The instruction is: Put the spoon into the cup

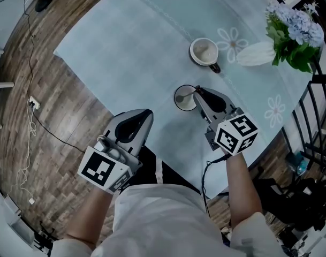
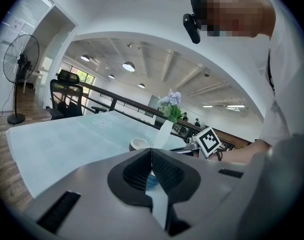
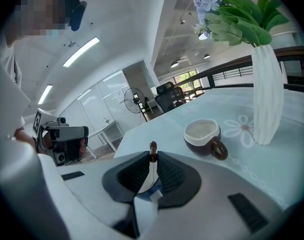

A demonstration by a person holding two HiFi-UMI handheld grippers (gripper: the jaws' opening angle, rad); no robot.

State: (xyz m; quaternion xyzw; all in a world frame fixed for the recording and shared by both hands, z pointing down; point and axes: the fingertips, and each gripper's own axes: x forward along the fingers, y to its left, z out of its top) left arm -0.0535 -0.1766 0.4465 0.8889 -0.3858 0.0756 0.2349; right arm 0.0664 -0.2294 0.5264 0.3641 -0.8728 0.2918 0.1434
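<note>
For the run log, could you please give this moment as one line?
right gripper: jaws shut on spoon | cup: no spoon inside | left gripper: jaws shut, empty

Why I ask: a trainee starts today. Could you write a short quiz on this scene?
1. Which gripper holds the spoon? A left; B right; C neither.
2. True or false: the spoon already lies in the cup.
3. What stands just right of the cup in the head view?
Key: 1 B, the right gripper has its jaws shut on it. 2 False. 3 A white vase with flowers.
</note>
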